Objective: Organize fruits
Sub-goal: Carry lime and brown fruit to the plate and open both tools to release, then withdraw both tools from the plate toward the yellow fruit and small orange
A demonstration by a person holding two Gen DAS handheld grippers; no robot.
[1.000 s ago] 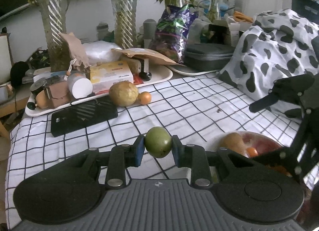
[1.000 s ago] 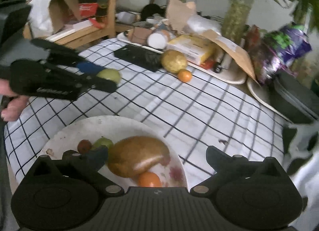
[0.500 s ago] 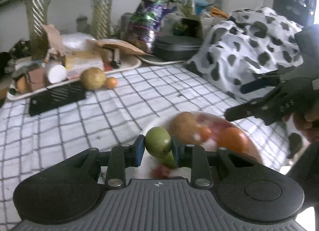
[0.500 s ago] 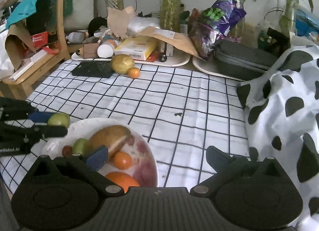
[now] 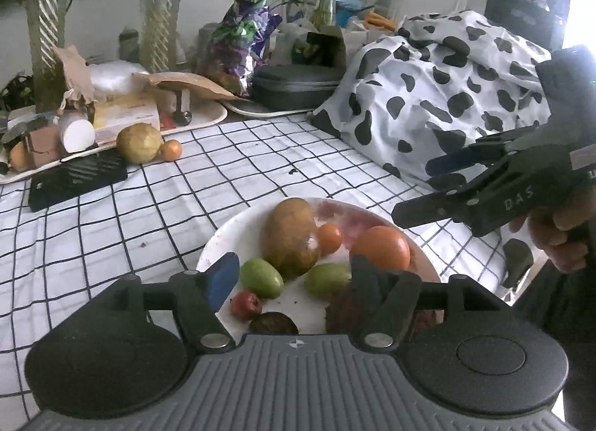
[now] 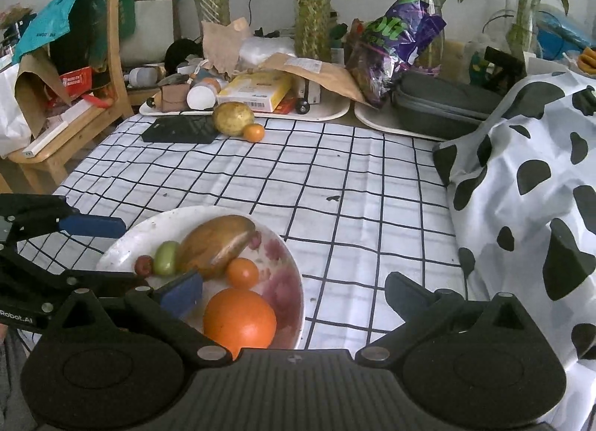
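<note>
Left wrist view, left to right. Far left, upper-middle: cluttered white tray (image 5: pixel 208 116) with yellow box (image 5: pixel 124 116) and white-capped bottle (image 5: pixel 77 135); black flat case (image 5: pixel 76 179) just in front, lying on checked tablecloth (image 5: pixel 156 207). Left of centre: round yellow-brown fruit (image 5: pixel 139 143) touching small orange fruit (image 5: pixel 170 150), both on the cloth, well apart from the plate. Lower centre: left gripper (image 5: pixel 294 274), jaws opening, nothing pressed between the pads; white floral plate (image 5: pixel 219 245) beneath, holding two green fruits (image 5: pixel 260 277), brown mango (image 5: pixel 292 237), small tomato-orange fruit (image 5: pixel 329 238), large orange (image 5: pixel 380 248), small red fruit (image 5: pixel 245 305) and dark items at the near rim, kind not discernible. Second green fruit (image 5: pixel 325 279) lying between the spread fingers, loose on the plate. Upper centre: purple foil bag (image 5: pixel 242 44), grey zip case (image 5: pixel 298 83). Right: cow-print cloth (image 5: pixel 439 96); right gripper (image 5: pixel 428 189) at right edge, fingers parted, empty, carried by a hand (image 5: pixel 558 233). Right wrist view, left to right. Upper left: wooden chair (image 6: pixel 74 125) piled with bags. Lower left: left gripper's blue pad (image 6: pixel 93 226) over the plate rim. Bottom centre: right gripper (image 6: pixel 294 293) spread wide, gripping nothing, large orange just under its left finger.
</note>
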